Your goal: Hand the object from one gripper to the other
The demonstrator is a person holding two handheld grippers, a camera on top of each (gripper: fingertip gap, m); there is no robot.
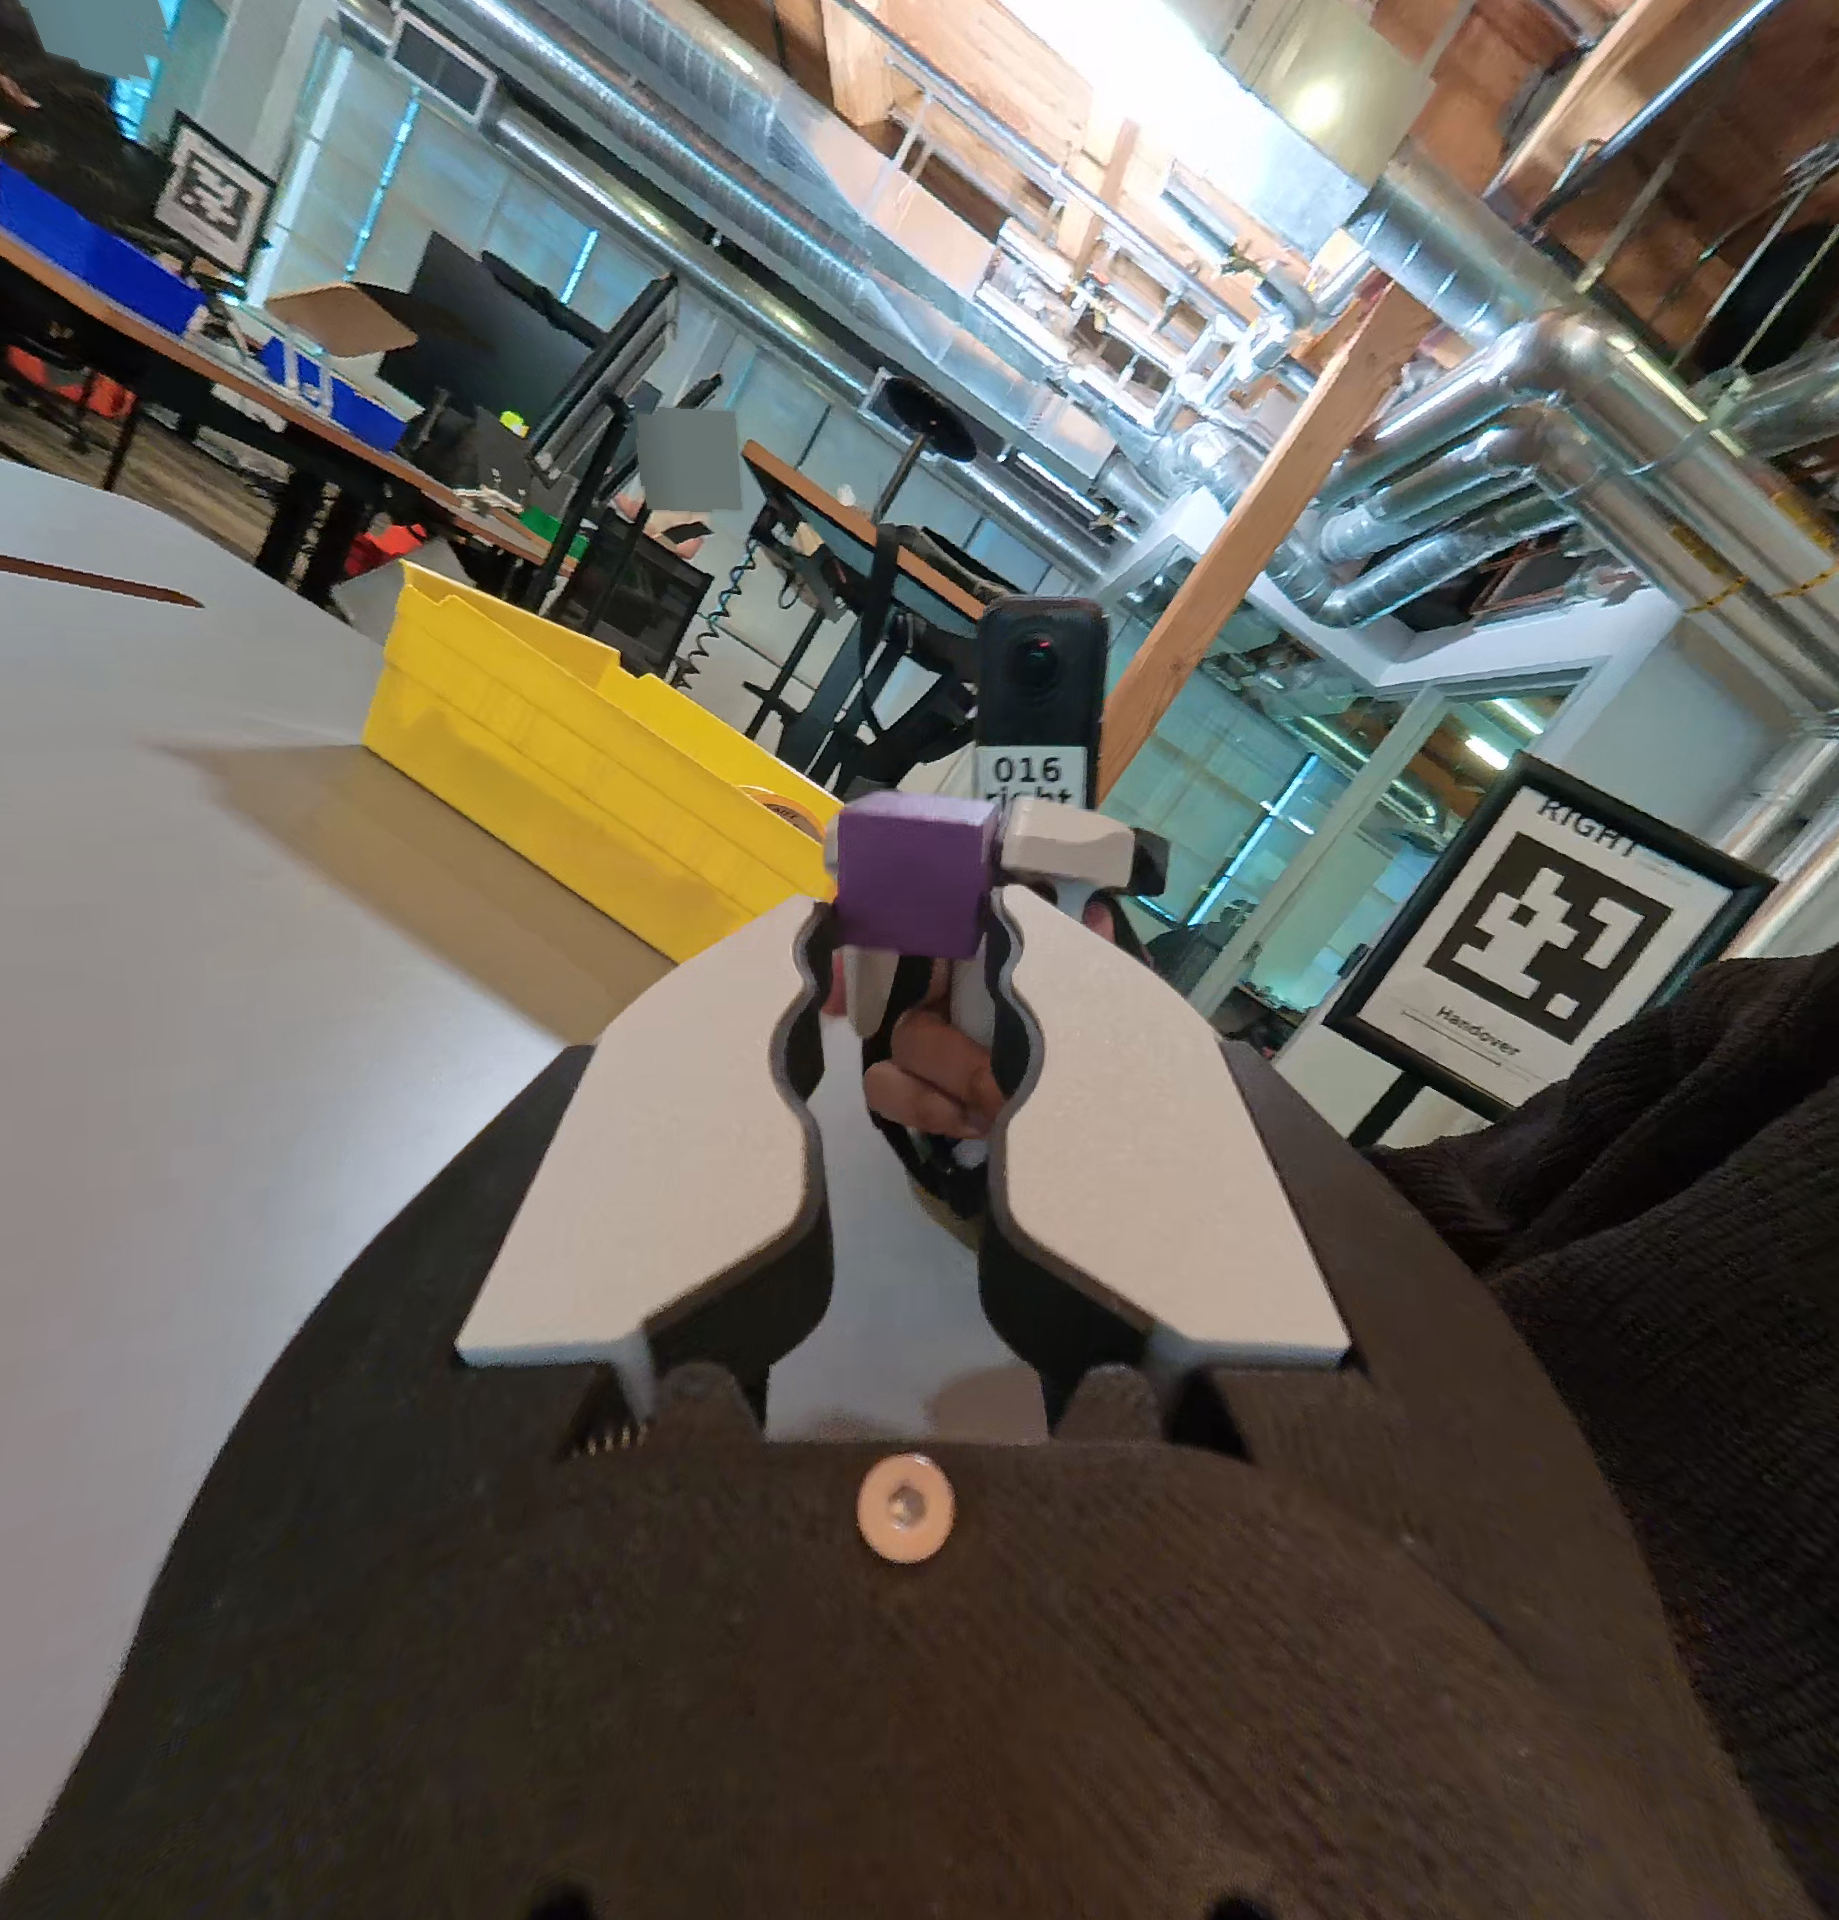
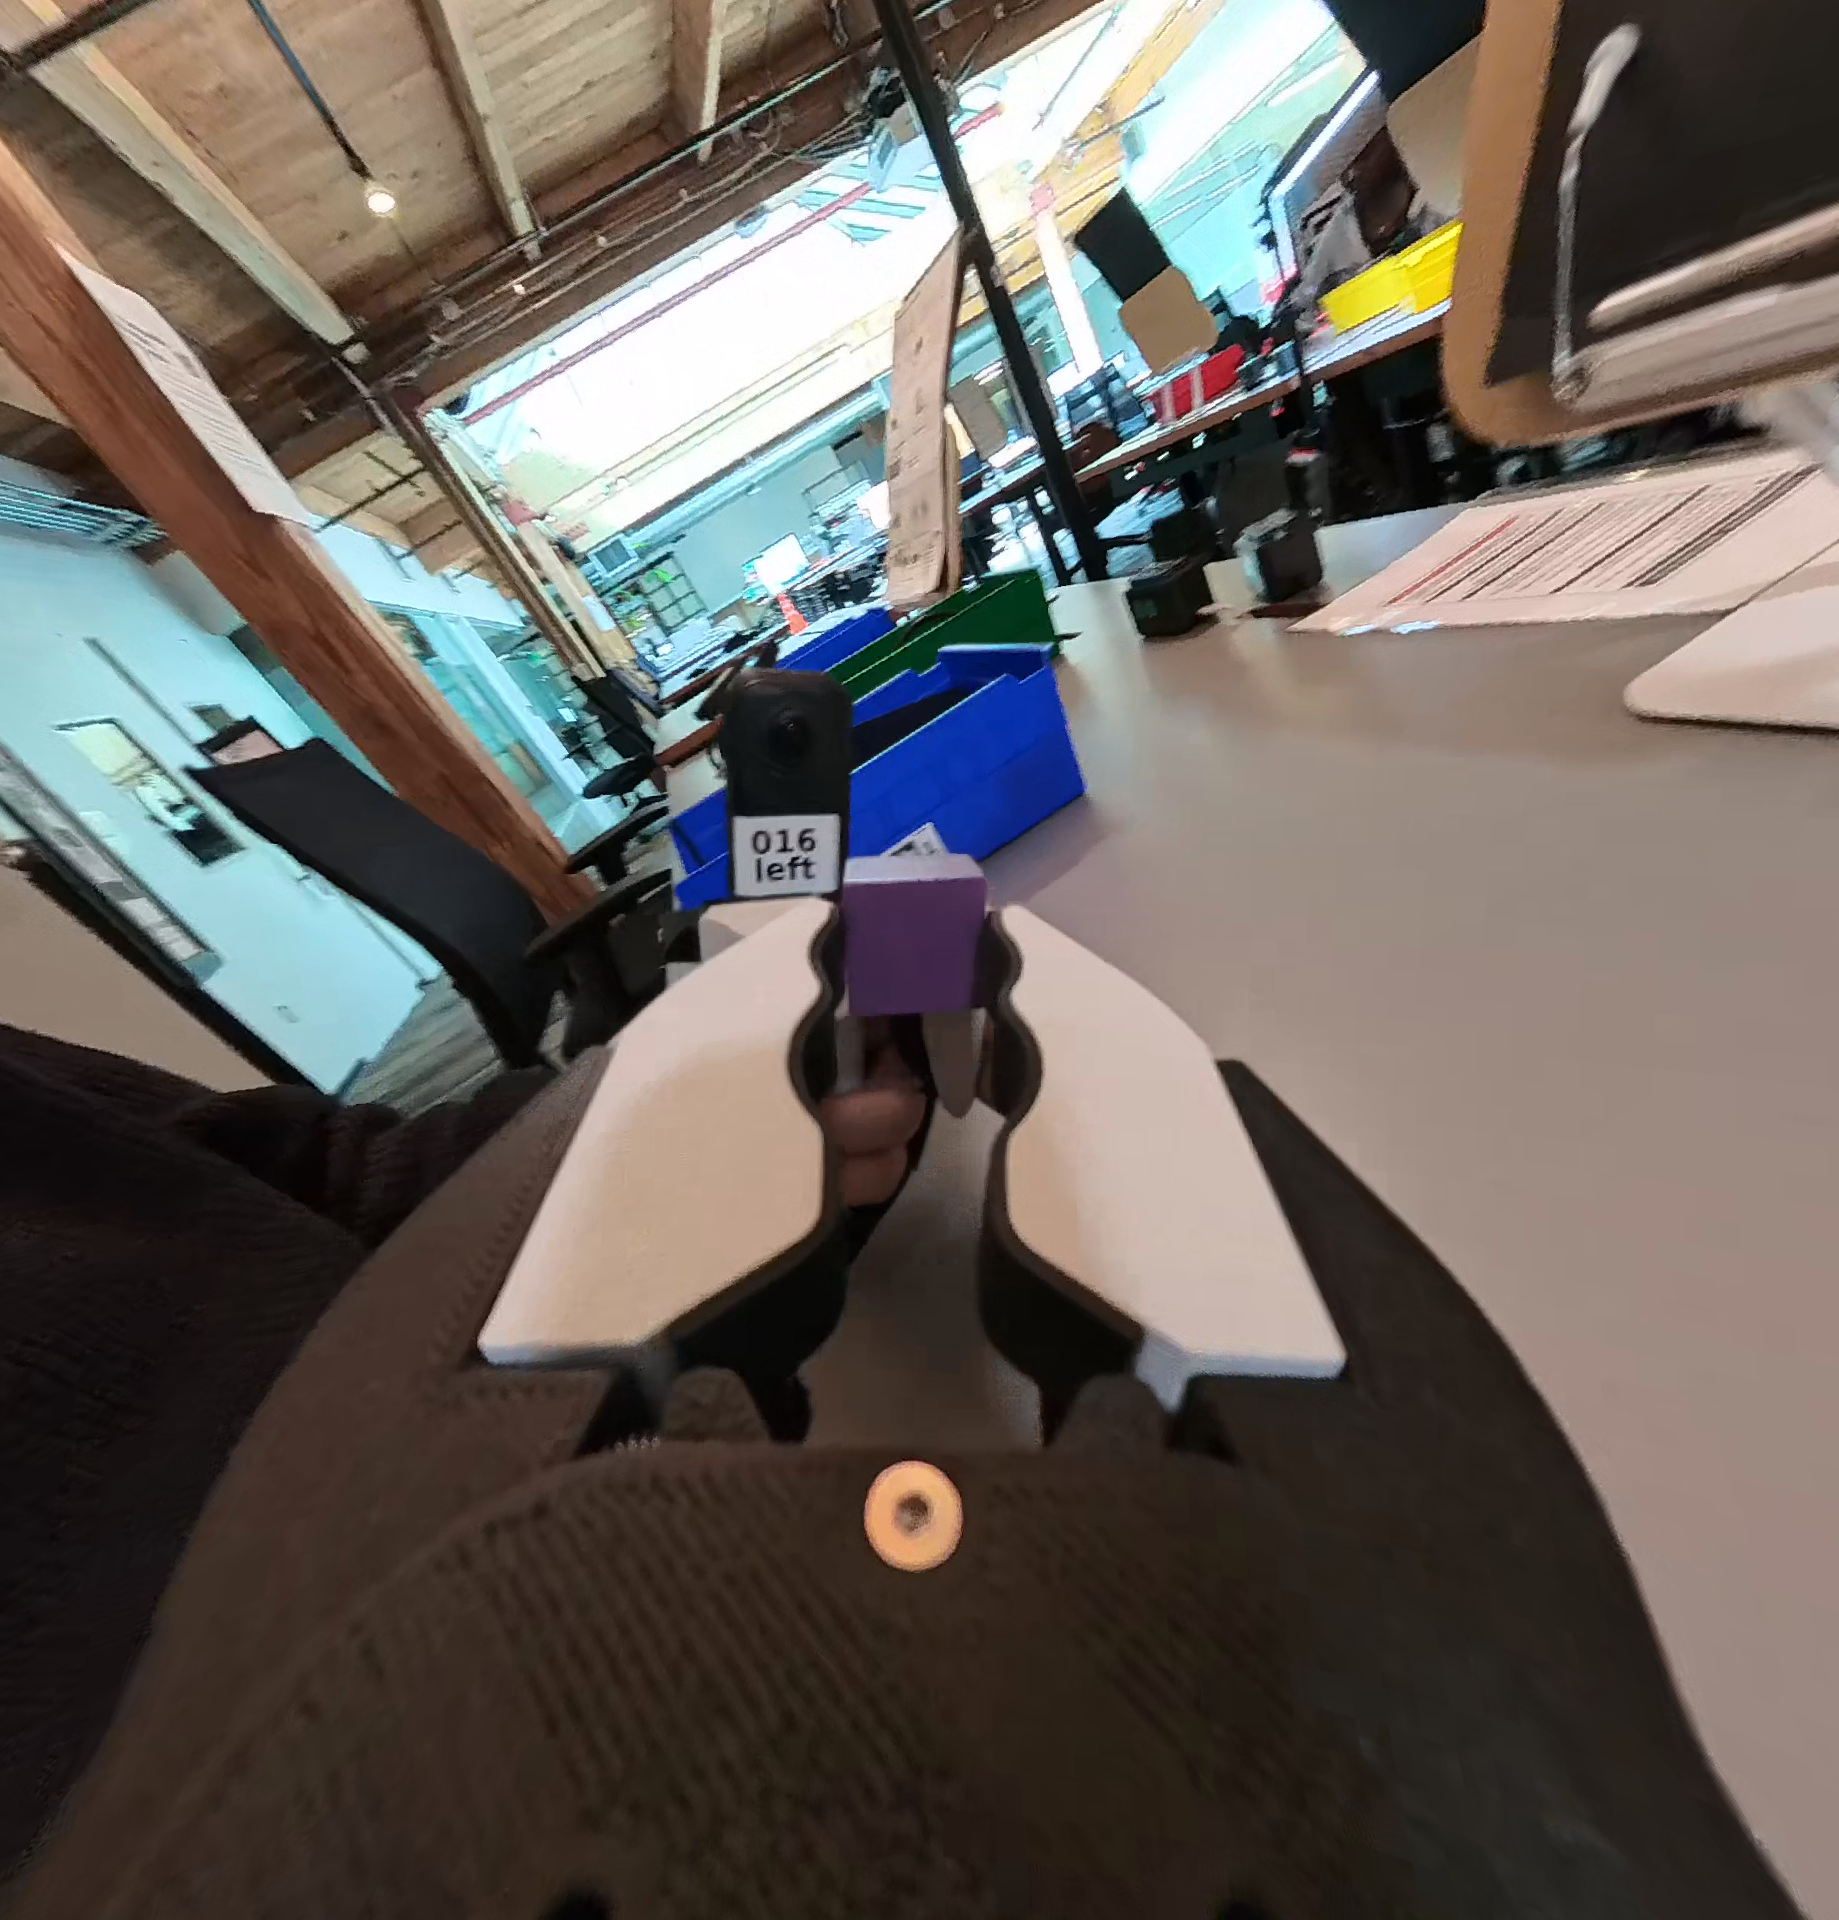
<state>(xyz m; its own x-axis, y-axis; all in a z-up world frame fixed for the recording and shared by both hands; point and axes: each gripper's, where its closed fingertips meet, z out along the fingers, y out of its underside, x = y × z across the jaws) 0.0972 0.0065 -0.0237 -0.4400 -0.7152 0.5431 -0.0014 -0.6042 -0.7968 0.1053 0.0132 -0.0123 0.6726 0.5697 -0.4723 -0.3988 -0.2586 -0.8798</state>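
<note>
Both tools [image 1: 910,914] [image 2: 915,961] on purple cube [image 1: 910,883] — tips pinching.

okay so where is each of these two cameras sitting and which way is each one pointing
Left wrist view: sits on the left tongs, looking along them over the grey table toward a yellow bin and the right tongs; a dark sleeve shows.
Right wrist view: sits on the right tongs, facing the opposite way toward a blue bin and an office chair.
Shared: the purple cube, between both pairs of tongs, and the table.
</note>
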